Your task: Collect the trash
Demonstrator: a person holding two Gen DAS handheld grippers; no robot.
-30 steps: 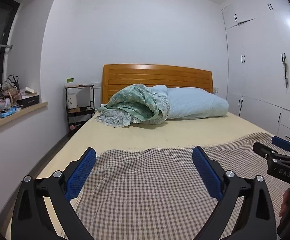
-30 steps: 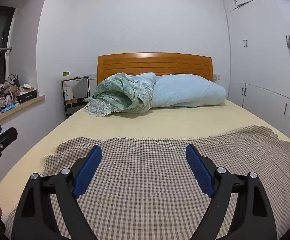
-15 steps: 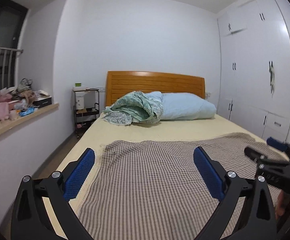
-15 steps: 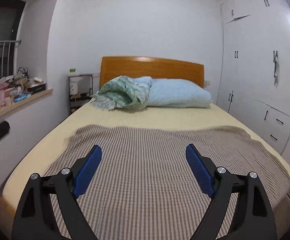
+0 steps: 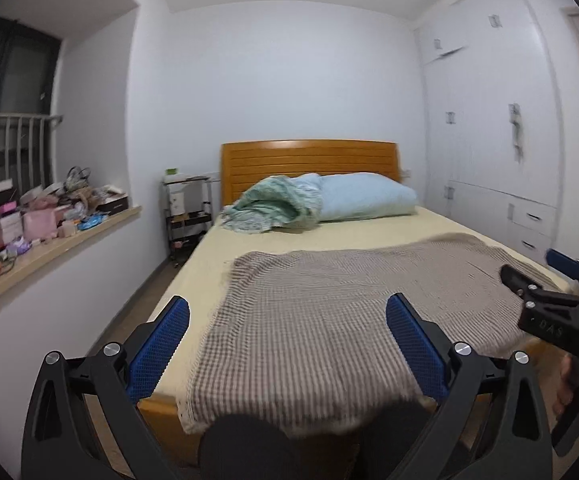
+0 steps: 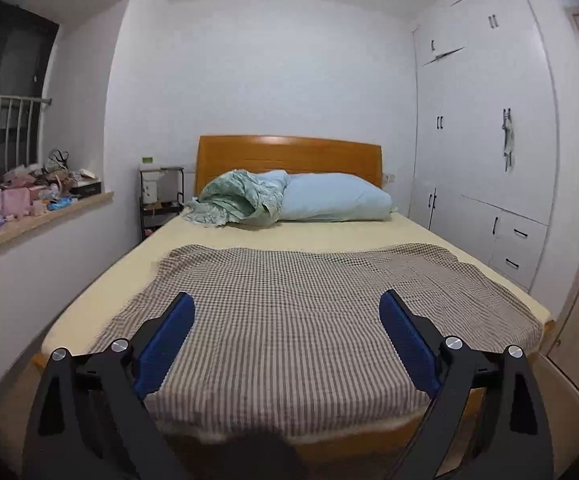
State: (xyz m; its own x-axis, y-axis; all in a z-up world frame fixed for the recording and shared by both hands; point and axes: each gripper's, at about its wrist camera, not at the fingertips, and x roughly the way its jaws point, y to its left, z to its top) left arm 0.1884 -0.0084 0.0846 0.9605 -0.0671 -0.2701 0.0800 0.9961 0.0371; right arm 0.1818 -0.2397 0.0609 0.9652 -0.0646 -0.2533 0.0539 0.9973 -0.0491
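Heaped along the window ledge [image 5: 63,245], left of the bed [image 5: 329,236]: loose clutter [image 5: 49,210] of pink boxes [image 5: 39,224], a dark box [image 5: 111,203] at the far end, a crumpled blue wrapper [image 5: 89,222] near the front edge. Too small and blurred to tell which pieces are trash.

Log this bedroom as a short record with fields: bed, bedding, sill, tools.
bed: wooden headboard, yellow sheet
blanket: checked blanket spread flat over the foot end
pillows: blue pillow beside a bundled green quilt at the head
window sill: window sill crowded with boxes and small items
trash: none clearly visible on the bed
left tool: left tool open, empty
right tool: right tool open, empty, jaws just widened
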